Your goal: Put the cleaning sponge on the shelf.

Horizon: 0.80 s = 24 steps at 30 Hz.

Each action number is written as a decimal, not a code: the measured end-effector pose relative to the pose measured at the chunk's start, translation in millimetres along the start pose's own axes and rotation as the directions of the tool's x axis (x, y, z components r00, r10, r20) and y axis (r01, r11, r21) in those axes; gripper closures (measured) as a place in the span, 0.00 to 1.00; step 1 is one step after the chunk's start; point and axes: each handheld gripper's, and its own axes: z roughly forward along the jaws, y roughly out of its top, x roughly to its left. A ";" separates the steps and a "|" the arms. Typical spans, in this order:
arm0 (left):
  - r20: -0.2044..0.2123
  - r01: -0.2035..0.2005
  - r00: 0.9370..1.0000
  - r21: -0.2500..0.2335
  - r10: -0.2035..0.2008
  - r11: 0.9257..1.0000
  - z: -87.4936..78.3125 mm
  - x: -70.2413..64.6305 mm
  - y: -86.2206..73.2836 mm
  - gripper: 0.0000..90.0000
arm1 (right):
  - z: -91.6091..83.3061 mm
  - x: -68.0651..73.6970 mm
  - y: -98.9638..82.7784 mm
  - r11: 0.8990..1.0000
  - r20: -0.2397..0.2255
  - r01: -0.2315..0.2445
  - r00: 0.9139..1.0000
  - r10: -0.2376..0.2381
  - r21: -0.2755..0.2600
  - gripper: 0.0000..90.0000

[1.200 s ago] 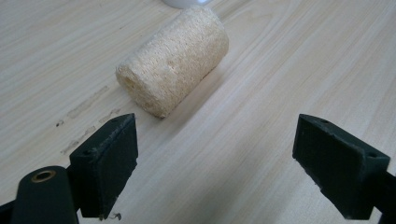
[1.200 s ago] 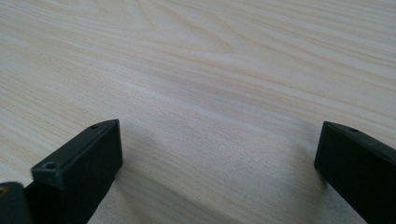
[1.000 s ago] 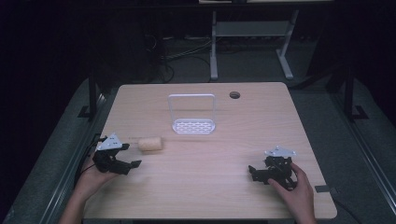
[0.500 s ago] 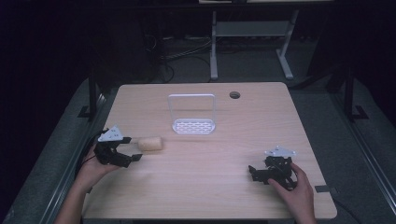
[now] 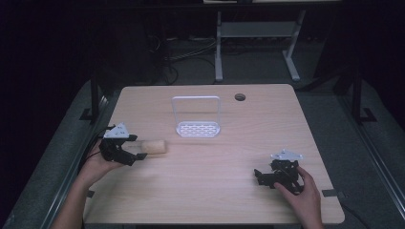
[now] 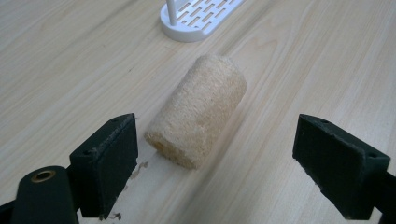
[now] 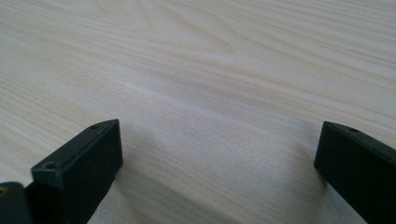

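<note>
With our left gripper [image 6: 215, 154] fingers wide open around the loofah roll [image 6: 198, 109] near the bench's left edge, an off-centre squeeze could roll it away

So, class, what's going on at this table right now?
A person sits at a wooden table with a gripper in each hand. The left gripper is open around a tan loofah roll lying on its side, jaws either side of its near end and not touching it. The right gripper is open over bare wood near the person's right, holding nothing. A white rack stands beyond the roll, apart from it.
</note>
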 end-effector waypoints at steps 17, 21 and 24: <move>0.050 -0.054 0.997 -0.006 0.055 0.999 18.4 15.1 13.3 0.15 | 0.0 0.0 0.0 1.000 0.000 0.000 1.000 0.000 0.000 0.01; 0.064 -0.076 0.995 0.039 0.073 0.996 24.4 17.9 16.6 0.15 | 0.0 0.0 0.0 1.000 0.000 0.000 1.000 0.000 0.000 0.01; 0.074 -0.082 0.994 0.038 0.079 0.996 28.6 19.6 20.3 0.15 | 0.0 0.0 0.0 1.000 0.000 0.000 1.000 0.000 0.000 0.01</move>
